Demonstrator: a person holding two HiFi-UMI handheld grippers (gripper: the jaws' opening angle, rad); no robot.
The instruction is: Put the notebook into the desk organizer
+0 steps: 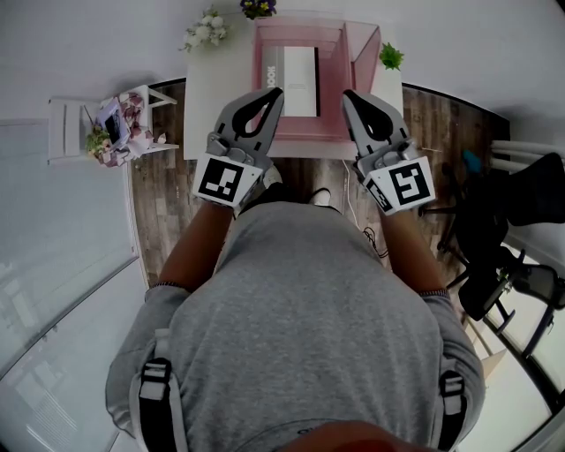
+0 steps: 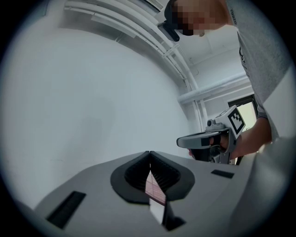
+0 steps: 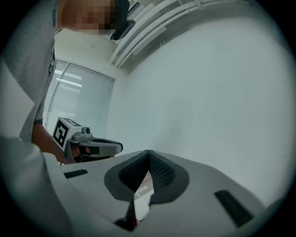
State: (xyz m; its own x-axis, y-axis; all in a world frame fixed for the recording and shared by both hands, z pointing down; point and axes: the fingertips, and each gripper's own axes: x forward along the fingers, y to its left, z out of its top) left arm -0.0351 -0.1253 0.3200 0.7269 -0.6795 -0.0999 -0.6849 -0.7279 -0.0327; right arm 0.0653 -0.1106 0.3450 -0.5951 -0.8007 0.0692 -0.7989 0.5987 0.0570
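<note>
A white notebook (image 1: pixel 298 81) lies flat inside the pink desk organizer (image 1: pixel 364 55) on the white table (image 1: pixel 216 88). Both grippers are held up in front of the person, just short of the table's near edge. My left gripper (image 1: pixel 275 95) is shut with nothing in it, its tips pointing at the organizer's left front. My right gripper (image 1: pixel 350 97) is shut and empty too, near the organizer's right front. In the left gripper view the meeting jaws of the left gripper (image 2: pixel 149 153) show a bit of pink organizer (image 2: pixel 155 187) below. In the right gripper view the notebook (image 3: pixel 142 192) shows under the right gripper (image 3: pixel 149 152).
White flowers (image 1: pixel 205 31), purple flowers (image 1: pixel 258 7) and a small green plant (image 1: pixel 391 56) stand at the table's back edge and corners. A white rack with oddments (image 1: pixel 115 128) stands on the left. A black office chair (image 1: pixel 521 203) is on the right, on wooden floor.
</note>
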